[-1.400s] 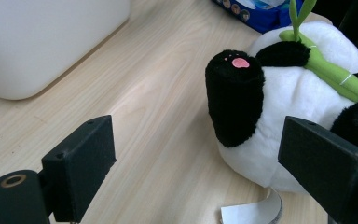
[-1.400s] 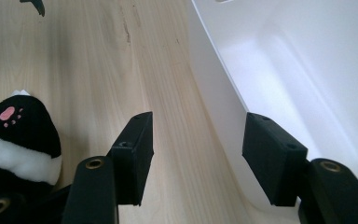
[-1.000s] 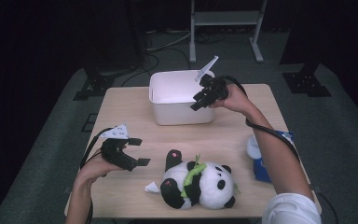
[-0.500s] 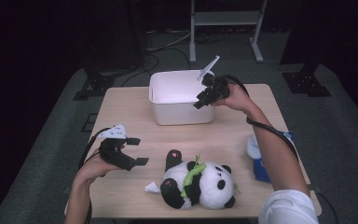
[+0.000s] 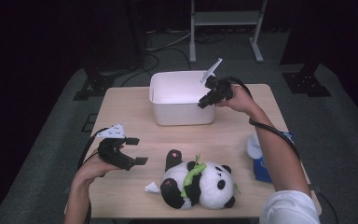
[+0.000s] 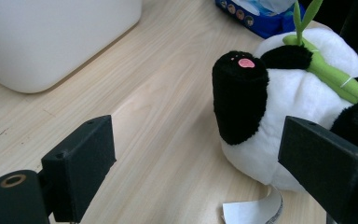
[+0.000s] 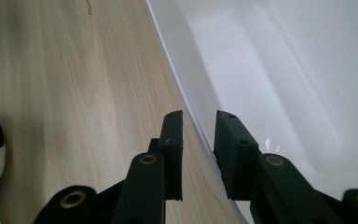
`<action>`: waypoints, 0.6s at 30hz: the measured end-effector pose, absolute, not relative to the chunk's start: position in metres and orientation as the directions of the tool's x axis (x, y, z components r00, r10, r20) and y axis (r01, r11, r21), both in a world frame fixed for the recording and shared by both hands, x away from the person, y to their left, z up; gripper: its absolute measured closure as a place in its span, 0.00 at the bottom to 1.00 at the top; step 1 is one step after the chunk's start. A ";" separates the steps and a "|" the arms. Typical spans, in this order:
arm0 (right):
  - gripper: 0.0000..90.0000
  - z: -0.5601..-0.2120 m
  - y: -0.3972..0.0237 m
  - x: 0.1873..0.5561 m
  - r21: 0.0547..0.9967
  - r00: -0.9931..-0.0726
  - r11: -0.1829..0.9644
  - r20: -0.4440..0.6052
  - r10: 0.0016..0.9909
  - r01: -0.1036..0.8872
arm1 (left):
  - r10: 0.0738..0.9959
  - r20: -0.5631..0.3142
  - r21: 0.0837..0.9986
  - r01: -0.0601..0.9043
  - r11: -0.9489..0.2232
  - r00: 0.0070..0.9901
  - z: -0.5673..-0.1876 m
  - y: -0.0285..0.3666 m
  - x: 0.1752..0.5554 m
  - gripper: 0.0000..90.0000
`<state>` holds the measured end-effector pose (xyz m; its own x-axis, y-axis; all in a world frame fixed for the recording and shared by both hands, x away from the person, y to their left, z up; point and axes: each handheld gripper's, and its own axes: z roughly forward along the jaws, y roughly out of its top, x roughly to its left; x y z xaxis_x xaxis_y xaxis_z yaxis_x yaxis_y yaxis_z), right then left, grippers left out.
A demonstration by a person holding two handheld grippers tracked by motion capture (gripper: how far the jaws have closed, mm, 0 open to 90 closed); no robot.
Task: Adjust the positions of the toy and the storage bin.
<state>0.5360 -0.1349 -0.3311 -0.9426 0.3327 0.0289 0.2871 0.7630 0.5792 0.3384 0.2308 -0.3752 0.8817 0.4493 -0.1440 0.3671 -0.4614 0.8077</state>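
The right hand-held gripper [image 5: 208, 99] straddles the rim of the white bin [image 5: 168, 112] at the desk's [image 5: 242, 135] far side, its jaws just closing narrow around the wall. The left hand-held gripper [image 5: 133, 151] hangs wide open beside the plush panda [image 5: 200, 184].

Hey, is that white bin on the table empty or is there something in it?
Empty, as far as visible: the white bin shows only bare white interior in the high view and right gripper view.
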 end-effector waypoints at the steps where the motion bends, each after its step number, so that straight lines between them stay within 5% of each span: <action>1: 0.81 -0.331 -0.136 0.535 0.577 -0.942 0.765 0.023 0.335 0.286 | 0.451 -0.147 0.808 0.369 -0.458 0.880 -0.375 0.231 0.338 0.11; 18: 0.89 -0.331 -0.149 0.516 0.567 -0.953 0.780 0.029 0.301 0.263 | 0.439 -0.150 0.811 0.364 -0.458 0.886 -0.375 0.229 0.338 0.11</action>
